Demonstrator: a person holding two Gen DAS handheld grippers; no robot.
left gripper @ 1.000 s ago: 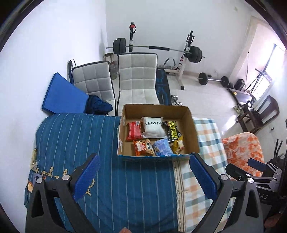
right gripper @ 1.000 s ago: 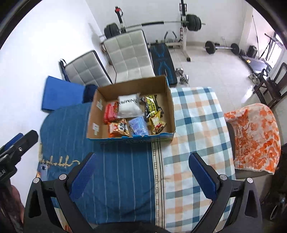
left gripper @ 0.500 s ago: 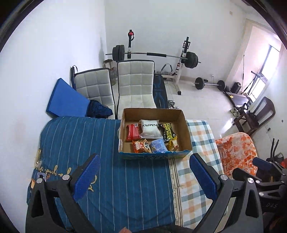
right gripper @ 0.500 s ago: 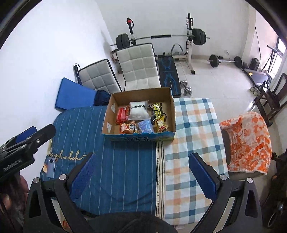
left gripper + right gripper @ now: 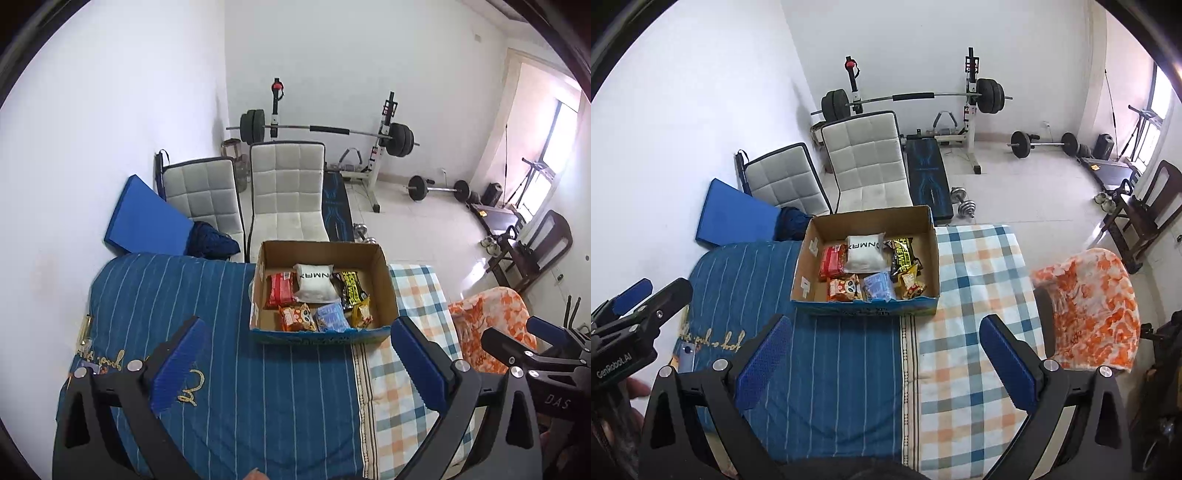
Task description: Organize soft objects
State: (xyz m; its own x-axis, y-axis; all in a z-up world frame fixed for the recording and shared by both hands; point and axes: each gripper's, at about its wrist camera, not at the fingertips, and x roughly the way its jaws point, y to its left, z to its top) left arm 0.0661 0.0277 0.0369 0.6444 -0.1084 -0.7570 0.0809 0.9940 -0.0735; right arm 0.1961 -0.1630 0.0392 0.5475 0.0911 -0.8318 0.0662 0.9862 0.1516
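Observation:
An open cardboard box point(image 5: 384, 275) point(image 5: 932, 245) stands on the table near its far edge. In it lie several soft packs: a white pouch point(image 5: 316, 282) point(image 5: 864, 251), a red pack point(image 5: 280, 290), an orange snack bag point(image 5: 297, 317) point(image 5: 844, 290), a light blue pack point(image 5: 330, 317) point(image 5: 879, 286), a black and yellow bar point(image 5: 352, 290) and a yellow bag point(image 5: 910, 284). My left gripper point(image 5: 295, 363) is open and empty, high above the table's near side. My right gripper point(image 5: 882, 354) is open and empty, likewise raised. Each gripper shows at the edge of the other's view.
The table carries a blue striped cloth point(image 5: 229, 332) and a checked cloth point(image 5: 975, 288). A phone point(image 5: 687, 356) lies at its left edge. Two white padded chairs point(image 5: 288, 199), a blue mat point(image 5: 144, 221), a weight bench point(image 5: 927, 166) and an orange-covered chair point(image 5: 1089, 306) surround it.
Both grippers have risen and drawn back from the table; the box looks smaller and more of the room shows. Both stay open and empty.

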